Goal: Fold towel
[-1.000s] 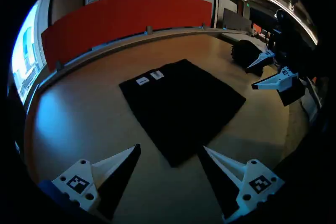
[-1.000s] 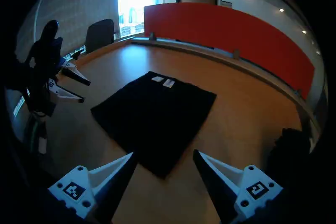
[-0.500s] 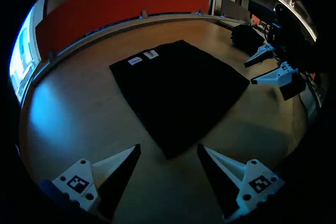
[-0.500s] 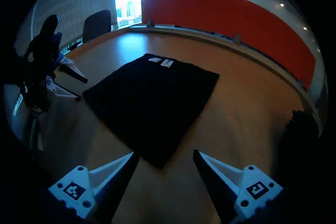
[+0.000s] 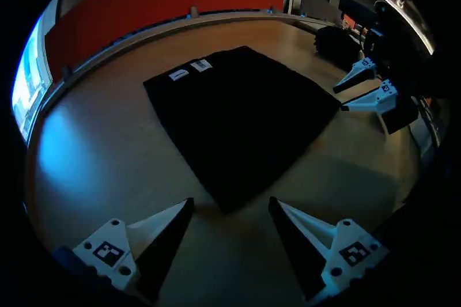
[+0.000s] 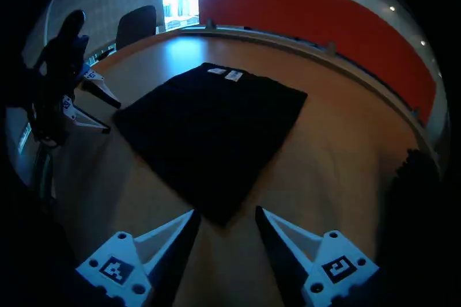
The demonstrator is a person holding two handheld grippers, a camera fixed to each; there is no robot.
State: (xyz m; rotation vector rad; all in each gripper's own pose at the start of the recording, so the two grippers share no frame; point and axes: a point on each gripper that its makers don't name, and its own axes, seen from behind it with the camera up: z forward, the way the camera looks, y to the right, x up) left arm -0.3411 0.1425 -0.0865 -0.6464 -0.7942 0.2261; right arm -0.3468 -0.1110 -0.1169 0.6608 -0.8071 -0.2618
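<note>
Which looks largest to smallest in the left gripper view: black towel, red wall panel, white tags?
Largest: black towel.
Next: red wall panel, close in apparent size but farther off, so unsure.
Smallest: white tags on the towel.

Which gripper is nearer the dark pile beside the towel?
Right. The right gripper is at the towel corner nearest the dark pile; the left gripper is at the next corner, farther off.
</note>
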